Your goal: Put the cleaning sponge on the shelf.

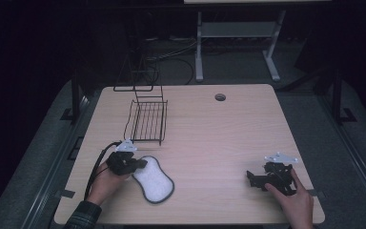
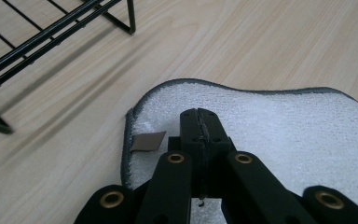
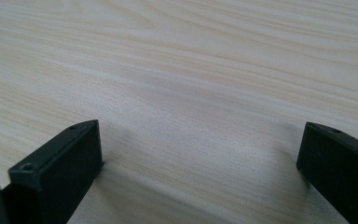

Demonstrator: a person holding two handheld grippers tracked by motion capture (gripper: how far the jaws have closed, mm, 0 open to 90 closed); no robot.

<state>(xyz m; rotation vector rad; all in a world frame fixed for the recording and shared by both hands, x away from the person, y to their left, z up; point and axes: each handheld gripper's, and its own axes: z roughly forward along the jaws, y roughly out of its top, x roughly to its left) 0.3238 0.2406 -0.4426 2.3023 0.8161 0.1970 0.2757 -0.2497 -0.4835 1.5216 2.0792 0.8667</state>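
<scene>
Left gripper view showed your left hand-held gripper (image 2: 200, 122) with its jaws pressed together, nothing between them, tips over the white pad (image 2: 279, 130) near its label tab (image 2: 148, 141). That pad looked soft, light and floppy, so you would best pinch its dark bound edge. It lay flat on the surface (image 1: 209, 133), just in front of the wire rack (image 1: 147, 120). Your right hand-held gripper (image 1: 253, 179) stood wide open, well apart from it.
</scene>
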